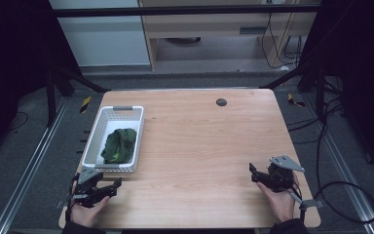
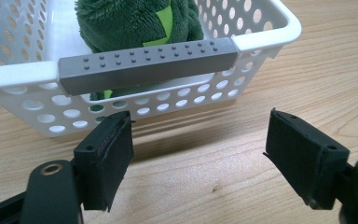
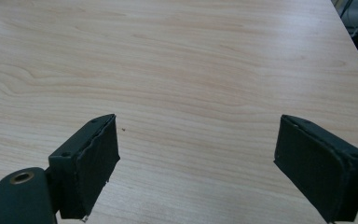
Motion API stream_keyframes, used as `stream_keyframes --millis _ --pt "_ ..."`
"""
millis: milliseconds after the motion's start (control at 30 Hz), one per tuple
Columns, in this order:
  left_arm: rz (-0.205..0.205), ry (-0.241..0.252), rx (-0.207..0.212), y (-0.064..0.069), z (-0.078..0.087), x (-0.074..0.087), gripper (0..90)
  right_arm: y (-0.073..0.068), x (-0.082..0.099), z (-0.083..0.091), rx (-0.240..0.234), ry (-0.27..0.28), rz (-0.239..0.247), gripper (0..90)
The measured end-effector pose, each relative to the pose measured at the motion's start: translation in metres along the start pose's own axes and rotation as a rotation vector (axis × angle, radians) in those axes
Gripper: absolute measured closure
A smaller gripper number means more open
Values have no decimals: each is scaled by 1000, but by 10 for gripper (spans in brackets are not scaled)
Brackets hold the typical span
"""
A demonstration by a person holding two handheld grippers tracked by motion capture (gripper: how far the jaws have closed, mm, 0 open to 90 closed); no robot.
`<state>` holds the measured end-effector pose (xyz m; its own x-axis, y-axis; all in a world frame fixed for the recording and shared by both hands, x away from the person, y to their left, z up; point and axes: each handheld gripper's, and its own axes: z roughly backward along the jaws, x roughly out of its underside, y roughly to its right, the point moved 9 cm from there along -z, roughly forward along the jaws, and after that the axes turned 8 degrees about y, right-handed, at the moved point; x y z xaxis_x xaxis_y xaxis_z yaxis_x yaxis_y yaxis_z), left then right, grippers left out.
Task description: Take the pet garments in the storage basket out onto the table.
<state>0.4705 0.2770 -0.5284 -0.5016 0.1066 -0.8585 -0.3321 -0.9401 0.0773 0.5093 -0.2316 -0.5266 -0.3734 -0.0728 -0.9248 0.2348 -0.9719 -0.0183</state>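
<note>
Basket far end cropped

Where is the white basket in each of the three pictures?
High view: white basket at the table's left edge, just beyond the left gripper.
Left gripper view: basket across the top, close ahead.
Right gripper view: bare wooden table.
Shared landmark: green cloth inside.
</note>
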Motion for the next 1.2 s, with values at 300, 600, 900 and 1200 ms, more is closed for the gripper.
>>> stream_keyframes --millis 300,600,900,1200 --pt "14 40 -11 -3 11 -8 214 -6 0 1 -13 4 15 132" --pt "24 97 -19 -7 21 -21 214 -9 3 0 -19 -17 4 129" --pt "22 126 -26 -10 29 -32 214 -12 2 0 -29 -4 19 129" --pt "40 157 -32 -12 34 -44 209 -13 2 -1 -31 -7 24 127"
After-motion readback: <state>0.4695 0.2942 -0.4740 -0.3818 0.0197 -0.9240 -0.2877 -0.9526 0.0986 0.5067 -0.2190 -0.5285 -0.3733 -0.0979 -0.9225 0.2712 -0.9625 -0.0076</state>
